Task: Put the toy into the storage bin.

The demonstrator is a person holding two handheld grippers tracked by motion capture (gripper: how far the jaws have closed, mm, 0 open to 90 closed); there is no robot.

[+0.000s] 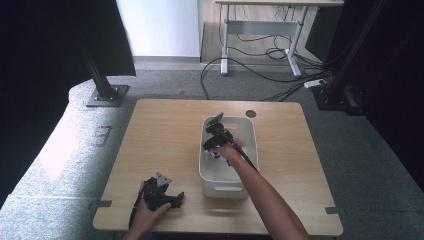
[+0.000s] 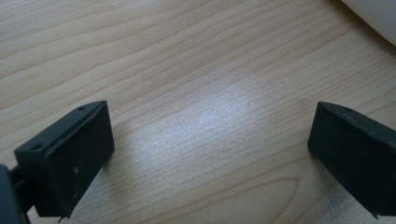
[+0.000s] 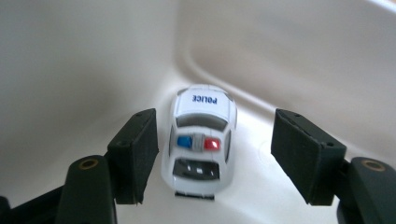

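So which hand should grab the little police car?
The right. Its tongs are inside the white bin, open on either side of the police car. The left tongs are open over bare table, away from it.

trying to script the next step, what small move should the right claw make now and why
Probably close the right claw on the small white toy police car. Its jaws stand open on either side of the car, which sits on the floor of the white plastic bin; the gap is wider on one side, so centring first may help.

White bin walls [image 3: 70,60] close around toy police car [image 3: 201,140]; bare tabletop [image 1: 165,135] beside.
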